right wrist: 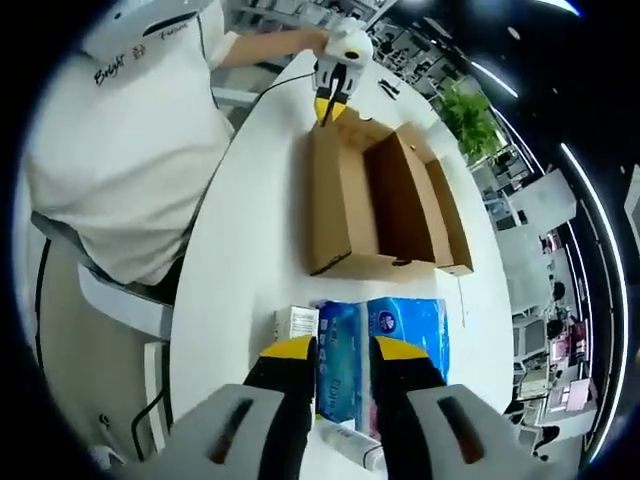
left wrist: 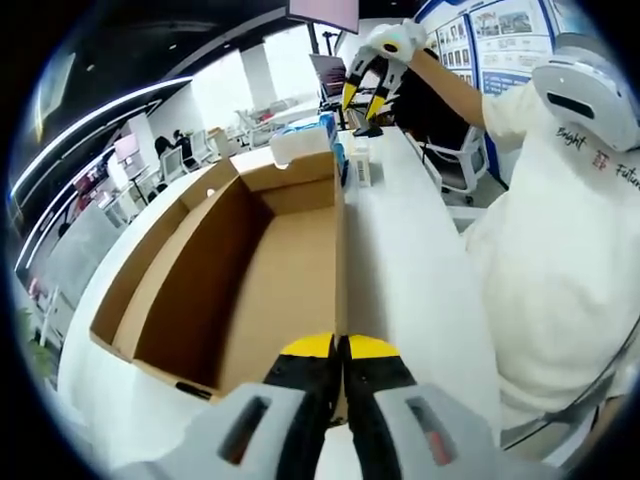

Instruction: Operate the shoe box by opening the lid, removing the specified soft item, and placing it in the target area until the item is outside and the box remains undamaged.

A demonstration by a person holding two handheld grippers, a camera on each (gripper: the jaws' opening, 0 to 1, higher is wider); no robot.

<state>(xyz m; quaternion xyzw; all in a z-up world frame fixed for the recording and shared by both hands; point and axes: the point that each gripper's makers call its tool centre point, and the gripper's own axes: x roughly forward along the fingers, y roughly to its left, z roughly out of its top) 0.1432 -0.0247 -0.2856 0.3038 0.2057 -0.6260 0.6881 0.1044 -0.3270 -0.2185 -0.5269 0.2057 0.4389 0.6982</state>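
Right gripper [right wrist: 335, 355], jaws parted above blue soft pack [right wrist: 385, 345] outside shoe box [right wrist: 375, 200]; left gripper [left wrist: 337, 350] clamps box wall [left wrist: 341, 270]. I'd withdraw without tugging cardboard.

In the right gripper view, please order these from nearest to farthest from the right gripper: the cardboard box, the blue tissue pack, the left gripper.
1. Blue tissue pack, just ahead of the right gripper.
2. Cardboard box, open, mid-table.
3. Left gripper, at the box's far end.

Matt brown cardboard shoe box [right wrist: 380, 205] ahead of the right jaws; glossy blue plastic-wrapped tissue pack [right wrist: 385, 335] between them; smooth white table [left wrist: 410, 270]; cream cloth shirt [left wrist: 560, 250].
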